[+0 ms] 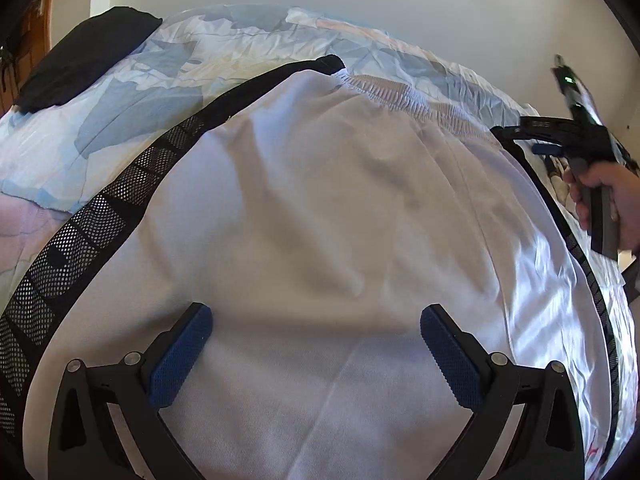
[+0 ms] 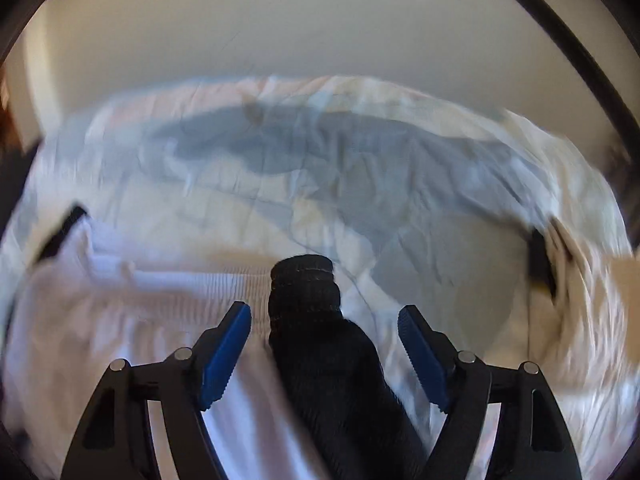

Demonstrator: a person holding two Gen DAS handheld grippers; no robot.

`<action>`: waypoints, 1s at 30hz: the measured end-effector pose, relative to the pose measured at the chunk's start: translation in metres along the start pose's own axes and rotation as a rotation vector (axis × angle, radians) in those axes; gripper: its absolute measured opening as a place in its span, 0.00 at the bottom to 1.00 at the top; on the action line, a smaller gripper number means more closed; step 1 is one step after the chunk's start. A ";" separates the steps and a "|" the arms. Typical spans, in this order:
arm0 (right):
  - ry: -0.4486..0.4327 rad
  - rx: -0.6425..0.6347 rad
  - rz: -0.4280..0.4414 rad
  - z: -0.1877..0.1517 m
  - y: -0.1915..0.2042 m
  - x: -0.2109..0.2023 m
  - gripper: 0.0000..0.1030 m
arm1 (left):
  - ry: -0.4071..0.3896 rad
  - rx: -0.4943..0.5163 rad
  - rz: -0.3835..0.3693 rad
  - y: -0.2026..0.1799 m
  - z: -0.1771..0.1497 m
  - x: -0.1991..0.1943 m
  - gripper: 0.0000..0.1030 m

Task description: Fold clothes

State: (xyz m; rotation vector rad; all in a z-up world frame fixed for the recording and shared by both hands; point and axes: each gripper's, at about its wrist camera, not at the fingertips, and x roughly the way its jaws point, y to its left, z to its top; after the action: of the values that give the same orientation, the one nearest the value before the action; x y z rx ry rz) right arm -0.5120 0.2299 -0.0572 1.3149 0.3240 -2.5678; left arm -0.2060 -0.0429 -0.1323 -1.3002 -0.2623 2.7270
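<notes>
The white shorts point(image 1: 320, 208) lie flat under the left gripper point(image 1: 316, 320), jaws wide and empty, while the right gripper point(image 2: 324, 344), half-open, straddles their black side band point(image 2: 320, 344) ungripped, likely to pinch and fold.

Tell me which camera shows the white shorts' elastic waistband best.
The left wrist view: the waistband sits sharp and gathered along the far edge of the white shorts. The right wrist view shows it only as a blurred ribbed strip.
</notes>
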 end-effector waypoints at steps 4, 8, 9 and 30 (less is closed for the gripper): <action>0.079 -0.083 0.037 -0.002 0.008 0.023 0.52 | -0.009 -0.012 -0.003 0.001 0.000 0.001 0.99; 0.014 -0.100 -0.005 -0.001 0.003 0.013 0.21 | -0.011 -0.020 -0.011 0.002 0.000 0.000 0.99; 0.012 -0.092 -0.026 0.000 -0.003 0.013 0.21 | -0.012 -0.026 -0.014 0.003 0.000 0.000 0.99; -0.136 -0.360 0.291 0.028 0.146 -0.029 0.77 | -0.016 -0.044 -0.031 -0.002 0.003 -0.003 0.99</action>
State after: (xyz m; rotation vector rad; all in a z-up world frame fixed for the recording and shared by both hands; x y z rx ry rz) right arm -0.4716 0.0860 -0.0305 0.9735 0.5003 -2.2138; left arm -0.2070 -0.0416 -0.1278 -1.2747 -0.3427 2.7220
